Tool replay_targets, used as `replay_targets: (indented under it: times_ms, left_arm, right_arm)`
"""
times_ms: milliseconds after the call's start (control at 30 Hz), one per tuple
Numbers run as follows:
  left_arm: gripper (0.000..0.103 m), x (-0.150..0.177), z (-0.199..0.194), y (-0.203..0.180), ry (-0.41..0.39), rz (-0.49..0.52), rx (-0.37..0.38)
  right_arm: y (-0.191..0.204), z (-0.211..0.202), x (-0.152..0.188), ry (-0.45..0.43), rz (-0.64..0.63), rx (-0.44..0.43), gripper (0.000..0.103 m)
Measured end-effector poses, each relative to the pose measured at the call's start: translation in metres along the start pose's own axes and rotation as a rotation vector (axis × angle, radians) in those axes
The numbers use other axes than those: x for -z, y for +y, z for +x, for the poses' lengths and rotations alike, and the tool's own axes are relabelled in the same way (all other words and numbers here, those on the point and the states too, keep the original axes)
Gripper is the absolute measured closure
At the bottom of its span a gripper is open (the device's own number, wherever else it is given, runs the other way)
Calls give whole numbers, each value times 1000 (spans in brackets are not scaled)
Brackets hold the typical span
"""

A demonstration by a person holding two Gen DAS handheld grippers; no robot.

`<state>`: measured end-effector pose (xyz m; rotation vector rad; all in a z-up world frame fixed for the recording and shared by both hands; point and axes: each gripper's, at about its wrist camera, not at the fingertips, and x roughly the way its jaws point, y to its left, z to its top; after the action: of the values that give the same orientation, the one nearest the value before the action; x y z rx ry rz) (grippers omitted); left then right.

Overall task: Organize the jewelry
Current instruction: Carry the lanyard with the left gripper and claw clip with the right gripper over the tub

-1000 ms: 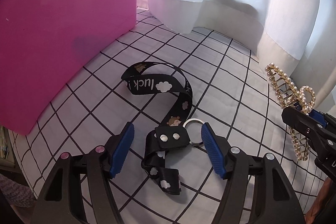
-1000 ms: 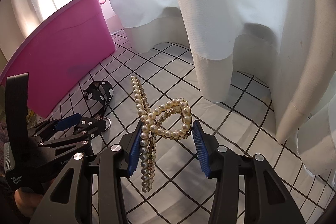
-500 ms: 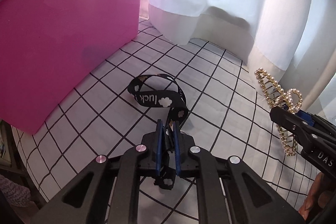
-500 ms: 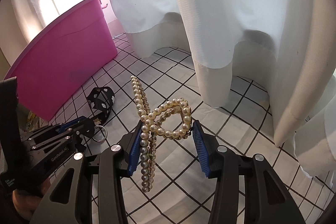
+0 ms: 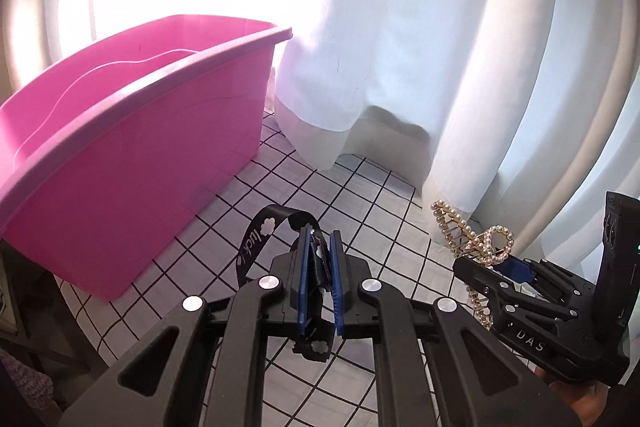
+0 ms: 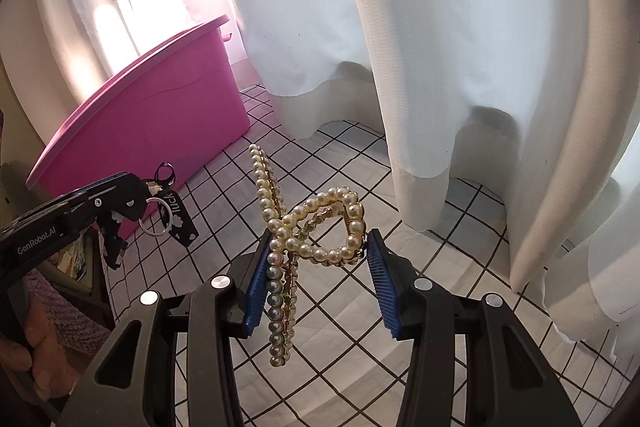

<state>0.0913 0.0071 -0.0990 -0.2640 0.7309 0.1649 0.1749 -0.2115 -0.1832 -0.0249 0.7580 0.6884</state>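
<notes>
My left gripper [image 5: 319, 259] is shut on a black key strap [image 5: 256, 239] printed with white clouds and "luck", held up off the table. In the right wrist view the strap [image 6: 178, 217] and its metal ring [image 6: 154, 217] hang from that gripper. My right gripper [image 6: 318, 263] is shut on a pearl hair claw clip [image 6: 280, 227] and holds it in the air. The clip also shows in the left wrist view [image 5: 468, 239], at the right. A pink plastic bin [image 5: 120, 155] stands to the left, its open top in view.
The table has a white cloth with a black grid [image 5: 352, 187]. White curtains [image 5: 400, 47] hang close behind and to the right. The table's left edge lies below the pink bin [image 6: 160, 123].
My left gripper closed on the strap near its ring and lifted it off the cloth. Both grippers have risen, and the bin's open top has come into view.
</notes>
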Motion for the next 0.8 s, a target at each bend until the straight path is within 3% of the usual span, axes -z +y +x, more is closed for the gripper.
replay_targets:
  times_ms: [400, 800]
  left_arm:
    - [93, -52, -68, 8, -110, 5, -17]
    - [93, -112, -125, 61, -254, -18, -62]
  right_arm:
    - [37, -51, -49, -100, -54, -35, 58]
    - [122, -61, -124, -202, -179, -125, 58]
